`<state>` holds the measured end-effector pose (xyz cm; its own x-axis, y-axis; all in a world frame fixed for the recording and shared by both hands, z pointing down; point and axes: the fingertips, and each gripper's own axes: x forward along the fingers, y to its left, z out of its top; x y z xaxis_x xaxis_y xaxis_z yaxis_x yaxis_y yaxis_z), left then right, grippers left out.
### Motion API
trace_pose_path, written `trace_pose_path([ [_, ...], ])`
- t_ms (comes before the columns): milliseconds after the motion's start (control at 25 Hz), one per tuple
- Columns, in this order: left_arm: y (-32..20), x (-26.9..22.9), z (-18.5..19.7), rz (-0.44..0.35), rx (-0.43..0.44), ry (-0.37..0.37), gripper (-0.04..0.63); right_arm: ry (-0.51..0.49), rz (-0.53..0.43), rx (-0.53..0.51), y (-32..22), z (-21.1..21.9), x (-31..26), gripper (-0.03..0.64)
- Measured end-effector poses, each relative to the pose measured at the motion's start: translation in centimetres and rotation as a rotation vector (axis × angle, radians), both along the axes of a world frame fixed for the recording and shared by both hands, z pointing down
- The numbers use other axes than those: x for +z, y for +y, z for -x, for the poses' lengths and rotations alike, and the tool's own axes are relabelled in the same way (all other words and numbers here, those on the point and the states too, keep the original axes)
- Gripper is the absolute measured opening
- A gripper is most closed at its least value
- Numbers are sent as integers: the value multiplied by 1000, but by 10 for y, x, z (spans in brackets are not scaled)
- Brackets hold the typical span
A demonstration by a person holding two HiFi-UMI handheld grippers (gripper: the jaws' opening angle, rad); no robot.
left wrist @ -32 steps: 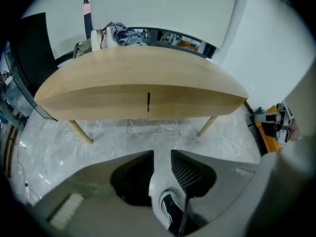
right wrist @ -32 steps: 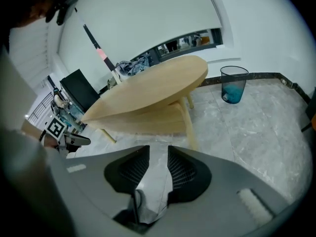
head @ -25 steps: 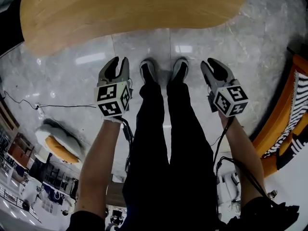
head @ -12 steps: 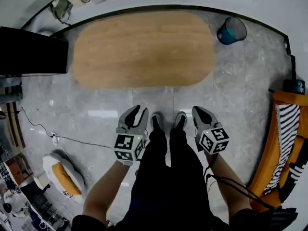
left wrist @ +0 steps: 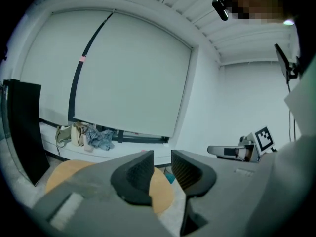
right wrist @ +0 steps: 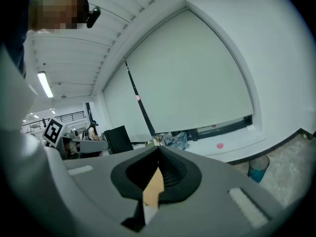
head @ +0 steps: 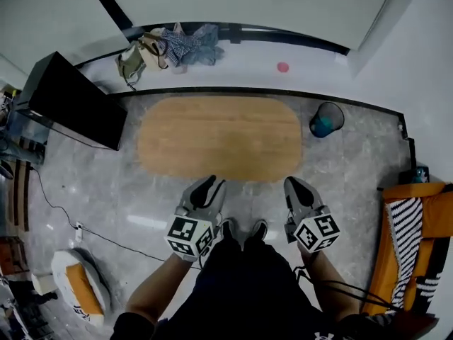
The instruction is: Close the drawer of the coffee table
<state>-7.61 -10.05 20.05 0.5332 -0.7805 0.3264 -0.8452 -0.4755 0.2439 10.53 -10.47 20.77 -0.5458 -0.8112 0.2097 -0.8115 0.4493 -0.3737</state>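
The coffee table (head: 219, 139) is an oval wooden top seen from above, on the grey floor ahead of my feet. No drawer shows from this angle. My left gripper (head: 210, 185) hovers just short of the table's near edge, open, with nothing between its fingers. In the left gripper view the gap (left wrist: 162, 169) frames part of the tabletop (left wrist: 74, 174). My right gripper (head: 291, 185) is held level beside it at the near right, shut and empty. Its tips (right wrist: 159, 149) meet, with a sliver of table (right wrist: 154, 184) below them.
A black cabinet (head: 74, 101) stands left of the table, a teal bin (head: 325, 120) at its right end. Clothes and bags (head: 170, 44) lie along the far wall. An orange sofa with a striped cushion (head: 417, 239) is at right, a floor cushion (head: 74, 285) and cable at left.
Both grippers have come up from pointing at the floor beside my shoes to nearly level. The view has lifted to take in the whole table. The right jaws have closed.
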Motion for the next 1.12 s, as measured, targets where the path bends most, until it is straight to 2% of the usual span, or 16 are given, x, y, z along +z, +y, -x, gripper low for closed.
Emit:
trace_pose_path([
  [200, -3, -73, -6, -148, -13, 57, 118, 40, -195, -33, 3, 10, -81, 2],
  [440, -1, -121, -6, -284, 11, 40, 99, 36, -306, -4, 2, 19, -132, 2],
  [640, -5, -151, -7, -375, 20, 44, 2, 36, -384, -14, -2, 23, -162, 2],
  [920, -2, -156, -7, -401, 33, 2, 2, 110, -438, 0, 9, 37, -176, 2],
  [1120, 1, -146, -9, -392, 22, -37, 2, 123, -433, -27, 12, 45, -170, 2],
])
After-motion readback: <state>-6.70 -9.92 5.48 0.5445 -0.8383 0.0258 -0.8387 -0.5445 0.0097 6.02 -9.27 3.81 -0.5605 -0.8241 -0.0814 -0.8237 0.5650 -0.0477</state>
